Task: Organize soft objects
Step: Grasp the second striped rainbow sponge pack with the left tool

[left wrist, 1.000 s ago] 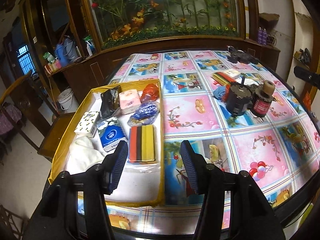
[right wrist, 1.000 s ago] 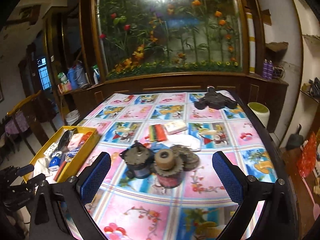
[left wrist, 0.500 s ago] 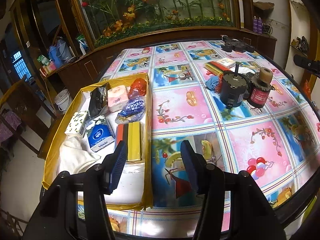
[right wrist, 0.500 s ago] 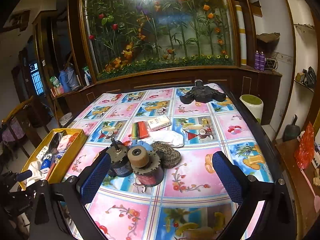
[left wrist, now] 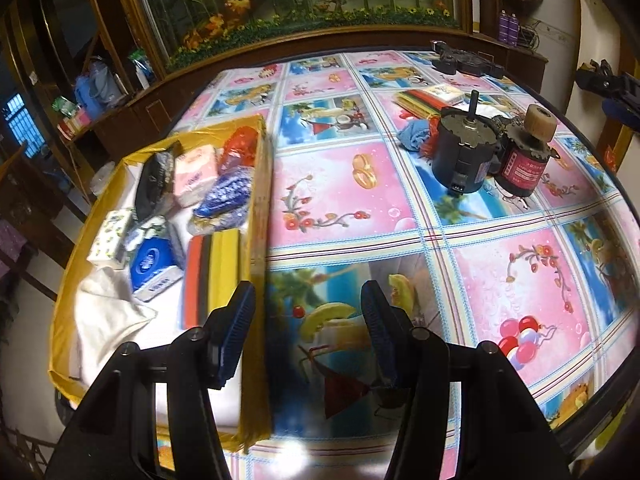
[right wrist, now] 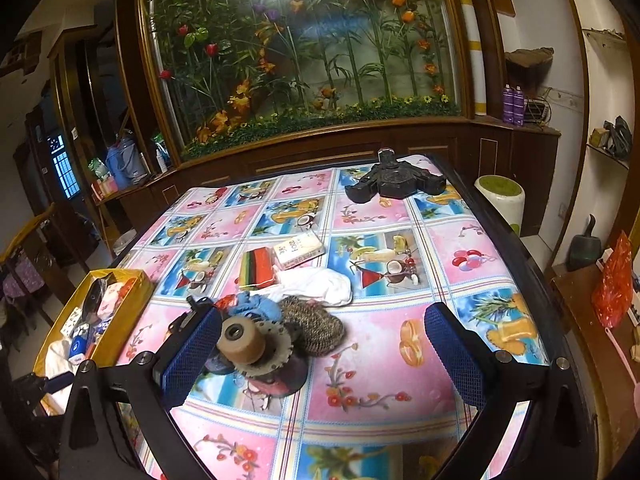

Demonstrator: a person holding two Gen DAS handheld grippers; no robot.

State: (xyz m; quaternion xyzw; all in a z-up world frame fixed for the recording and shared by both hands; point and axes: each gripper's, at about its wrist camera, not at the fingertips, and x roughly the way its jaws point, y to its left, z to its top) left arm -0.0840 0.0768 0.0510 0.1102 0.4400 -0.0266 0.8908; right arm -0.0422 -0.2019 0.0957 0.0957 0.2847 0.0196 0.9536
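Mostly wrapped packets in yellow box [left wrist: 260, 184]

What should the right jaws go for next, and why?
Probably forward to the white cloth: the right gripper is open and empty, the cloth lies loose on the table beyond the metal scourer, and soft things fill the yellow box.

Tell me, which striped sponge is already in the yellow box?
The striped sponge beside the blue tissue pack in the yellow box; the other striped sponge lies out on the table.
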